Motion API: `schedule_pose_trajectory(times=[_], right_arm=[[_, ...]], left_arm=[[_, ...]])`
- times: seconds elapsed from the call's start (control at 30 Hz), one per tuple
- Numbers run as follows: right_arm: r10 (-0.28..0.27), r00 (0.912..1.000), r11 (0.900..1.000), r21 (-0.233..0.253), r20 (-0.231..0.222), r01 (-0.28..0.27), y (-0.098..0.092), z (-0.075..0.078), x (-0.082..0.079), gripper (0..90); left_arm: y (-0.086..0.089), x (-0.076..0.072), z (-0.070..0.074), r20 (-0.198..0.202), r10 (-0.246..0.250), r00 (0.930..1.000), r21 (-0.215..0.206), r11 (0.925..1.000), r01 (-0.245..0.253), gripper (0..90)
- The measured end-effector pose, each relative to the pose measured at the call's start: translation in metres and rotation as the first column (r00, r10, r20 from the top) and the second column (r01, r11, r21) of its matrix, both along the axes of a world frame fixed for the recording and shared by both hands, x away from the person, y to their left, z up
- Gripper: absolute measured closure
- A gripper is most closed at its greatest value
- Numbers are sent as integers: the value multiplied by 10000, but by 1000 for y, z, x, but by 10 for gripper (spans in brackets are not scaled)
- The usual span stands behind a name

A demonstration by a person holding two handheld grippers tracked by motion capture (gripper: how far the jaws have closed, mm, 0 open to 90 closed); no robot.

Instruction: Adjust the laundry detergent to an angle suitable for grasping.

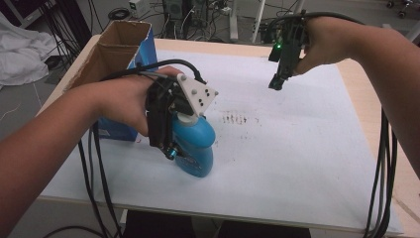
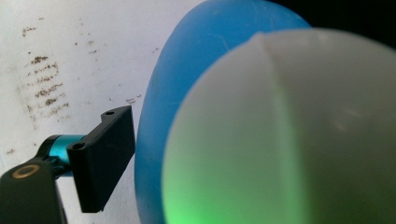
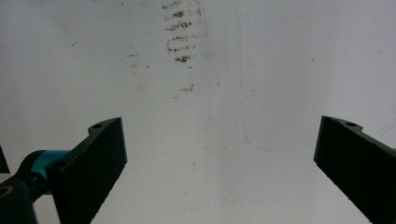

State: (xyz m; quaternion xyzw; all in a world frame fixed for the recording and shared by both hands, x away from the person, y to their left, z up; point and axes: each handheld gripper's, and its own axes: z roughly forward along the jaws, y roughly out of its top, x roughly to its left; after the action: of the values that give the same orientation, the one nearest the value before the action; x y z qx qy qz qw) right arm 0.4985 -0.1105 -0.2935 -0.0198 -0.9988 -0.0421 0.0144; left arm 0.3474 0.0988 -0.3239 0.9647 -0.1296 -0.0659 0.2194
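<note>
one blue bottle (image 1: 196, 144) stood upright near the front of the white table (image 1: 297, 163), its pale cap (image 2: 289, 135) right under the left gripper (image 1: 171, 130). that gripper came down around the neck, likely to carry it by the top; one jaw sat just beside the bottle, the other hidden, so whether it had clamped could not be told. the right gripper (image 1: 277, 82) hung well apart, jaws wide and empty, above the brown smudges (image 1: 236, 119). a cardboard box (image 1: 121, 54) stood open behind.

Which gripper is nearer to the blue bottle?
Left. The left gripper is right at the bottle, its jaws around the white cap end; the right gripper hangs open above the table, well off to the bottle's right.
</note>
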Motion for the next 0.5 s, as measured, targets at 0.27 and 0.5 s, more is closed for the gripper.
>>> schedule_pose_trajectory(times=[0.27,0.5], right_arm=[[-76,10000,10000,-6,2,76,-1,0,-1,17],[-36,10000,10000,53,24,36,-3,1,-1,17]], left_arm=[[7,-1,6,22,190,9998,-837,9963,-188,68],[11,-2,9,-5,486,9988,-895,9948,-485,44]])
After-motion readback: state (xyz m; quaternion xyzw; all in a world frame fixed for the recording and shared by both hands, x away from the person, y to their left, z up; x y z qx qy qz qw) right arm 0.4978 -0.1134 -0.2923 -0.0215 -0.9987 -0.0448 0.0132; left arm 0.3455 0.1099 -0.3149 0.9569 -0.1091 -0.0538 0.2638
